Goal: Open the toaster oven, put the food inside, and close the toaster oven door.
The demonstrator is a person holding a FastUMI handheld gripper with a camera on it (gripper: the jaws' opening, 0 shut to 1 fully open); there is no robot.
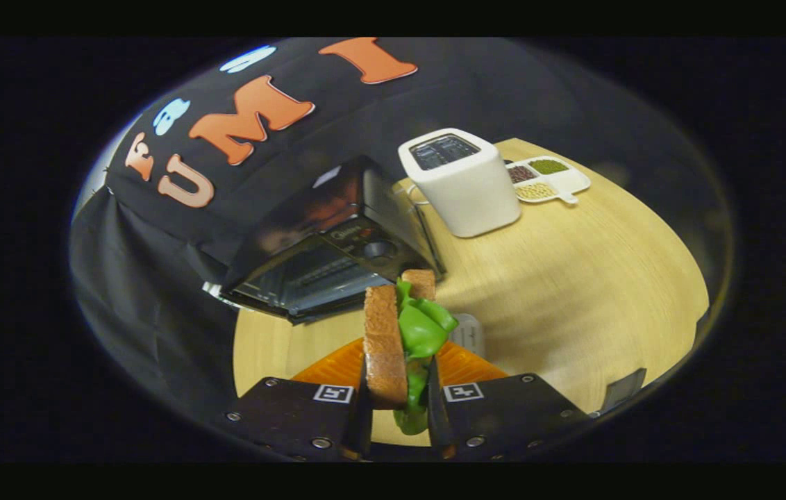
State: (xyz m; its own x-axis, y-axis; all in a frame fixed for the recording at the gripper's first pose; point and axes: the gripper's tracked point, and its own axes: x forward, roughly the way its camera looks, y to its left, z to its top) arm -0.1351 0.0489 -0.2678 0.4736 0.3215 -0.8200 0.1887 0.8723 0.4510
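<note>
My gripper (397, 378) is shut on a sandwich (385, 347), two slices of brown bread with green lettuce (423, 330) spilling out between them. The sandwich stands on edge between the fingers, lifted above an orange plate (337, 364). Beyond the sandwich and slightly left sits the black toaster oven (327, 243) on the wooden table (573, 292). Its glass door (310, 281) faces me with rack lines showing behind it, and a knob (377, 248) sits on the panel beside it. I cannot tell whether the door is open or closed.
A white slot toaster (466, 184) stands right of the oven. Behind it lies a white divided dish (549, 179) of beans. A small grey object (469, 333) rests just right of the sandwich. The booth's black cloth hangs behind and left of the oven.
</note>
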